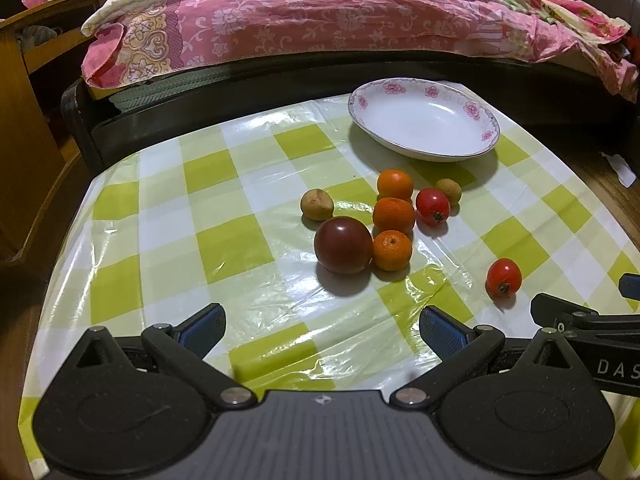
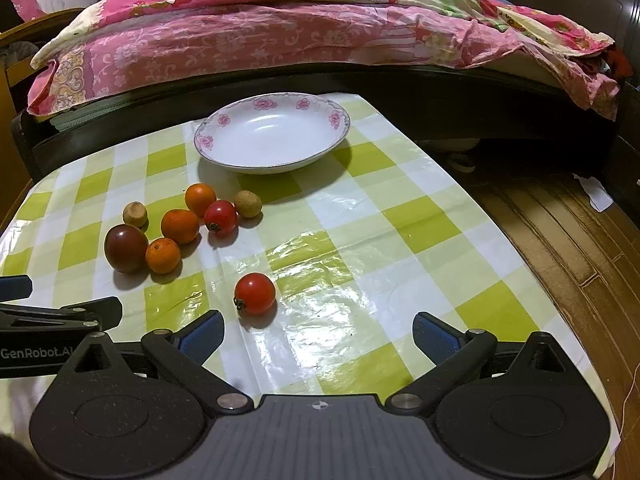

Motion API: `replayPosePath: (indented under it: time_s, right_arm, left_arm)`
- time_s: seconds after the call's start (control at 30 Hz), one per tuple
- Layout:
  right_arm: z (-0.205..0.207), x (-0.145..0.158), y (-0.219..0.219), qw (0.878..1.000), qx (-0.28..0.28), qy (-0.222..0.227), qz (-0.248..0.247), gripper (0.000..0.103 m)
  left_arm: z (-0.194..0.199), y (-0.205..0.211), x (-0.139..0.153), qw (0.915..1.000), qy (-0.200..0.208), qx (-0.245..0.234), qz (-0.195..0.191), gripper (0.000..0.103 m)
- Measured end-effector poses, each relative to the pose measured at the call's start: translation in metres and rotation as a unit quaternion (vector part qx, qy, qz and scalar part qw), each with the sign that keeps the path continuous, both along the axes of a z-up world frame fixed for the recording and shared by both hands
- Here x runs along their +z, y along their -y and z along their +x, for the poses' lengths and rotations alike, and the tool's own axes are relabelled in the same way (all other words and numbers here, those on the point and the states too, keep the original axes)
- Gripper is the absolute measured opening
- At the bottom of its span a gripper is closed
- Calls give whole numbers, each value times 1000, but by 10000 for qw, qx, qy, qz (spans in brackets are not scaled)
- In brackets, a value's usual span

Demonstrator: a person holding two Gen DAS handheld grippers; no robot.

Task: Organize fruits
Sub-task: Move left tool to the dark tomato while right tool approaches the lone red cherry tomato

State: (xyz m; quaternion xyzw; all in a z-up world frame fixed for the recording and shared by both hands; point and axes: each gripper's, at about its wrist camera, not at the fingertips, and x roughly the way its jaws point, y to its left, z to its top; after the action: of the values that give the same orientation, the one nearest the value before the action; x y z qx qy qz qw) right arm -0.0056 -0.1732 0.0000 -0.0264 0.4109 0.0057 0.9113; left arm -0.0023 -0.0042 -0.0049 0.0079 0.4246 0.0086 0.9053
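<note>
Lying loose on the table (image 2: 360, 248), the fruits form a cluster in front of the plate (image 2: 272, 136), which holds nothing. The dark tomato (image 1: 343, 245) touches the nearest of three oranges (image 1: 392, 250); a second orange (image 1: 393, 215) and a third (image 1: 395, 185) line up behind it toward the plate. A red tomato (image 1: 432, 206) sits just beside the middle orange, with a longan (image 1: 448, 191) close behind it. Another longan (image 1: 317, 204) rests left of the row, apart from the dark tomato. One stray tomato (image 2: 255, 294) lies well apart from the cluster, nearer the right tool (image 2: 318, 338), slightly left of its centre line.

Both tools hover low over the near edge of the checked cloth, fingers spread wide and holding nothing. The left tool (image 1: 322, 330) points at the cluster; the right tool's tip shows at that view's right edge. Beyond the table stands a bed (image 2: 280, 40) under a pink floral quilt, and wooden floor (image 2: 560, 248) runs along the right.
</note>
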Motion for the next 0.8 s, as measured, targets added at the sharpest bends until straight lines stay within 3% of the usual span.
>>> replayPosePath:
  time_s: [0.37, 0.5, 0.63, 0.8]
  right_arm:
    - [2, 3, 1, 9999, 111, -70, 84, 93]
    - [10, 3, 1, 9995, 133, -161, 233, 87]
    - [16, 2, -4, 9992, 332, -111, 193, 83]
    - [29, -5, -14, 9974, 676, -196, 142, 72]
  left_arm:
    - [1, 6, 10, 9995, 72, -44, 312, 103]
    - [13, 6, 12, 9991, 17, -174, 386, 103]
    - [19, 0, 9, 9989, 84, -343, 315, 103]
    - [27, -14, 4, 9990, 64, -433, -83, 103]
